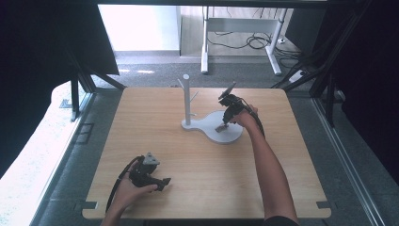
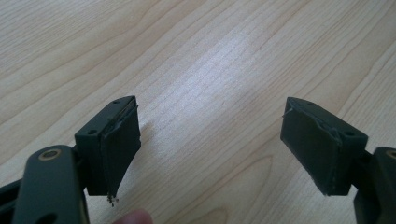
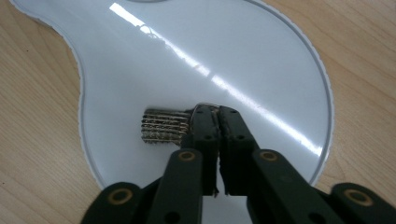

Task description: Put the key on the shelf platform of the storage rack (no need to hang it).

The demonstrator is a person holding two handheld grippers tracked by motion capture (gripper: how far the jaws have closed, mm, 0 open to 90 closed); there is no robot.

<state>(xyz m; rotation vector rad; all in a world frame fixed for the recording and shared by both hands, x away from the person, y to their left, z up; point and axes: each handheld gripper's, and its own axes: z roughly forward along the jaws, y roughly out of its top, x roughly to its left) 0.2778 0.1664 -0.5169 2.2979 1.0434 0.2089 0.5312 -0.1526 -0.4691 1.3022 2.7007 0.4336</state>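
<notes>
Tabletop (image 1: 155, 122) of pale wood grain carries everything, and near its far middle stands a white stand with a flat, pear-shaped glossy base (image 3: 140, 56) and an upright white post with short pegs (image 1: 187, 96). On the wide lobe of that base lies the piece being worked: a small silvery metal bracelet of ribbed links (image 3: 164, 126), flat on the white surface, near the post but clear of it. Right tongs (image 3: 217, 114) come down on it from the person's right hand (image 1: 244, 117), forearm stretched well forward over the tabletop with the tool tipped steeply down. In the right gripper view the jaws stand almost together, pinching a thin wire-like end of the bracelet at their tips, while the ribbed band runs out sideways to the left of the tips, its long axis crosswise to the jaws (so a lift would probably leave the band dangling from that end). The grip looks slight, and I judge it could slip. Left tongs (image 2: 210, 149) are far from the bracelet, resting low over bare wood at the near left, jaws spread wide with nothing between them.
</notes>
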